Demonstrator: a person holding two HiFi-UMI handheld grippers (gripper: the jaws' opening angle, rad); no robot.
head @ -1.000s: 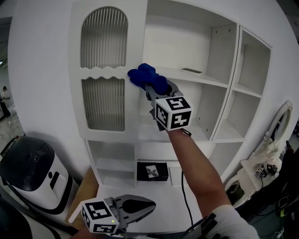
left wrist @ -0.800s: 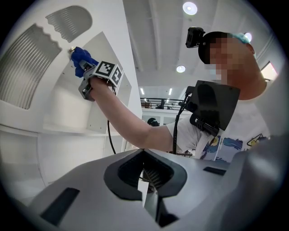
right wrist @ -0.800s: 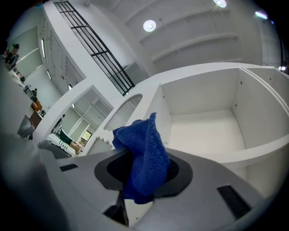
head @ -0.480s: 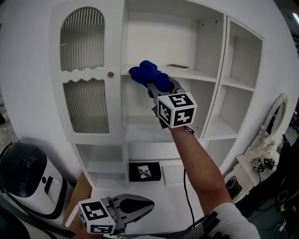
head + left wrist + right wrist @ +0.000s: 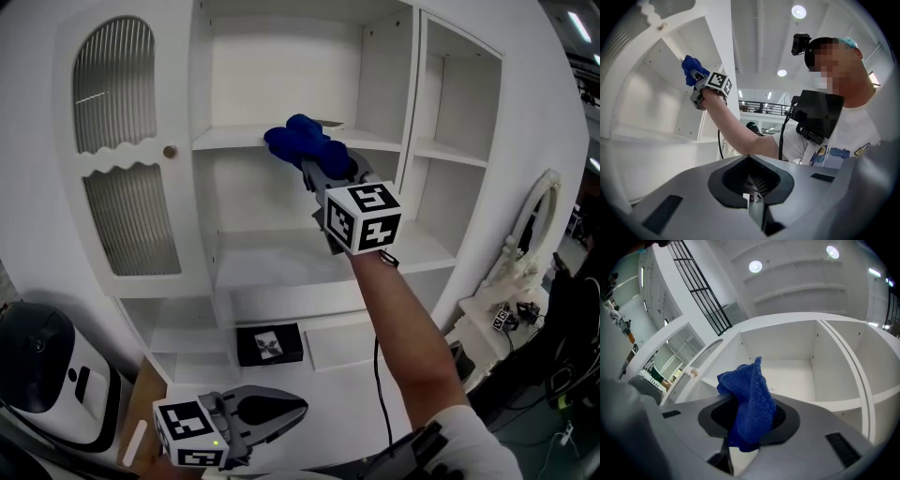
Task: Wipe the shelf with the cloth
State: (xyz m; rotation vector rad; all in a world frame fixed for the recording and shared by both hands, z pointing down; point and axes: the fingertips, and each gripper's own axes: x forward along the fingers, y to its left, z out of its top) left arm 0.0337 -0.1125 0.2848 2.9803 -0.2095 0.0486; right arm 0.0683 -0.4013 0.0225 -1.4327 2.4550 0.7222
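A bunched blue cloth (image 5: 302, 142) is clamped in my right gripper (image 5: 322, 167), held up at the front edge of the upper shelf board (image 5: 234, 137) of a white cabinet. In the right gripper view the blue cloth (image 5: 747, 401) sticks up out of the jaws, with the open shelf bay (image 5: 787, 373) straight ahead. My left gripper (image 5: 281, 412) hangs low at the bottom of the head view, shut and empty; in the left gripper view its jaws are pressed together, and the blue cloth (image 5: 691, 68) shows far off at the shelf.
The cabinet has a ribbed door (image 5: 117, 159) with a round knob (image 5: 170, 151) on the left and narrower compartments (image 5: 450, 141) on the right. A black box (image 5: 269, 344) sits in the low bay. A white-and-black appliance (image 5: 42, 375) stands at lower left.
The head view has swung left to right across the cabinet, so the shelves now sit more centred. The right gripper keeps the cloth at the upper shelf's front edge, shifted slightly right along it.
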